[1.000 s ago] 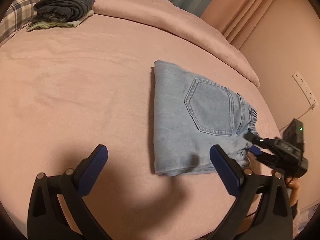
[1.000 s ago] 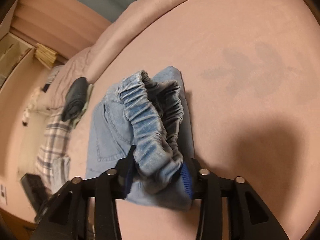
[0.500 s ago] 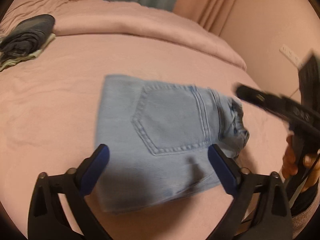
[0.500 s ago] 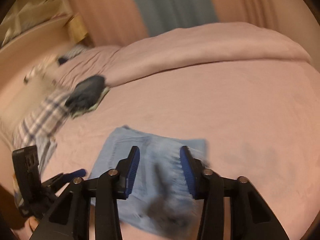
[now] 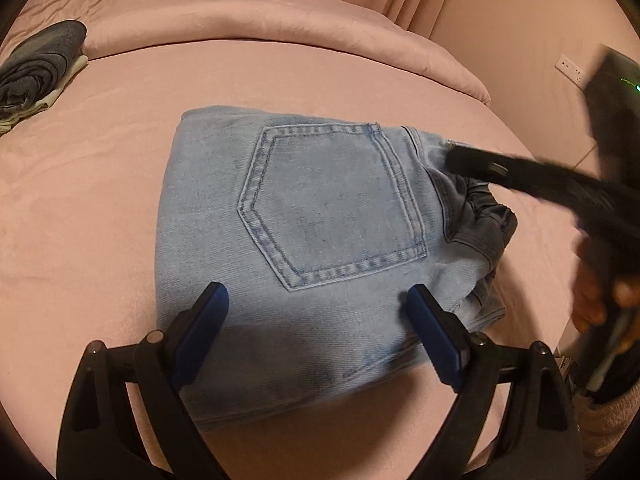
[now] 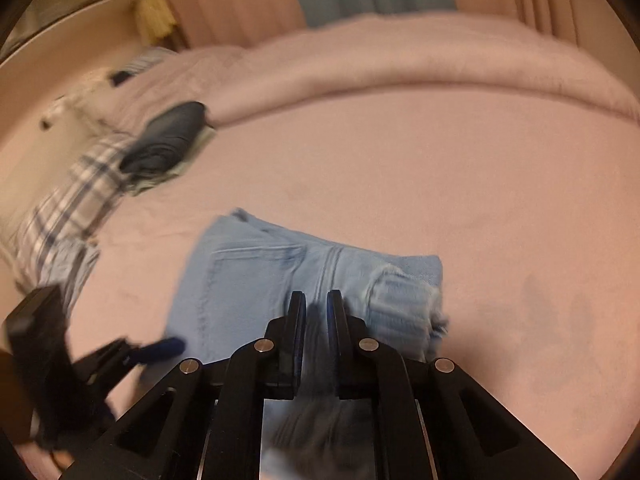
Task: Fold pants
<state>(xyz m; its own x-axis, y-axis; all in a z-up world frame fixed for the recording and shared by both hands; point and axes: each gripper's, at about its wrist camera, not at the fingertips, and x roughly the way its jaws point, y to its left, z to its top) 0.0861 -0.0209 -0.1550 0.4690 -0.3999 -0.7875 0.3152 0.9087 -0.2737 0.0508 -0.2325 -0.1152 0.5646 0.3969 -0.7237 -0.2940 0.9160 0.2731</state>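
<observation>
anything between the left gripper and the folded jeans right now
Nothing visible. The left gripper has its jaws wide open directly over the near edge of the folded jeans, with only air between them. The right gripper sits off at the waistband end, to the side, not in the left one's path.

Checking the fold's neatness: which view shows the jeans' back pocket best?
The left wrist view: the back pocket on the folded jeans is sharp, central and unobstructed. The right wrist view shows it blurred, at a slant.
</observation>
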